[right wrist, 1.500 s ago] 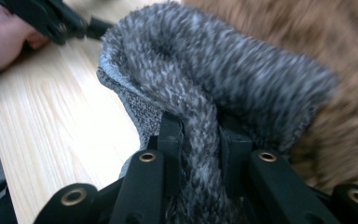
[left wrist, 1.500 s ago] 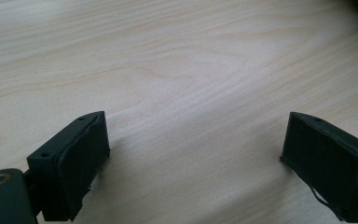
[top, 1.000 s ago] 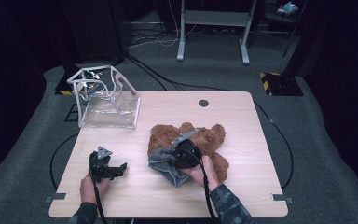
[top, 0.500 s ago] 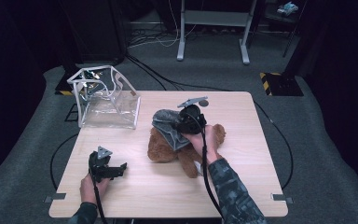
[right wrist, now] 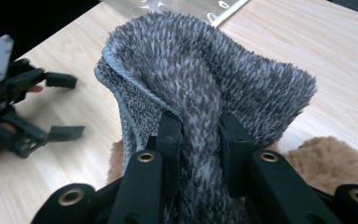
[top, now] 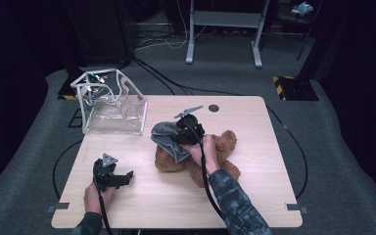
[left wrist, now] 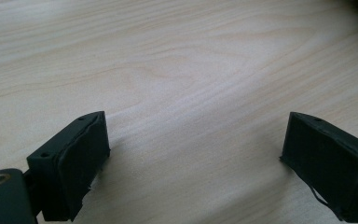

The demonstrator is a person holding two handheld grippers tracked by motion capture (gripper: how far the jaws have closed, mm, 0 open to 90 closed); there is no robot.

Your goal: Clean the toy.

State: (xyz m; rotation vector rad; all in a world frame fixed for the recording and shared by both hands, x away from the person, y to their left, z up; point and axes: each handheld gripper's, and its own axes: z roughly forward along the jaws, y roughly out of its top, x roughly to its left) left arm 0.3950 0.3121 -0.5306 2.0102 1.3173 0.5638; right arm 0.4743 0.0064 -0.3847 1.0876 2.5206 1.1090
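Right tongs [right wrist: 196, 140] pinch grey fleece [right wrist: 205, 88] above teddy [top: 215, 156]

Grey flecked cloth [right wrist: 205, 88], brown teddy [top: 220, 152], clear bag [top: 112, 115]

From the high view you look forward and down over the whole pale wooden table [top: 254, 196]. Your left gripper view sits close above bare tabletop [left wrist: 182, 70]. Your right gripper view looks close along its jaws at the fuzzy grey knitted cloth [right wrist: 200, 88], also seen from above [top: 166, 139].
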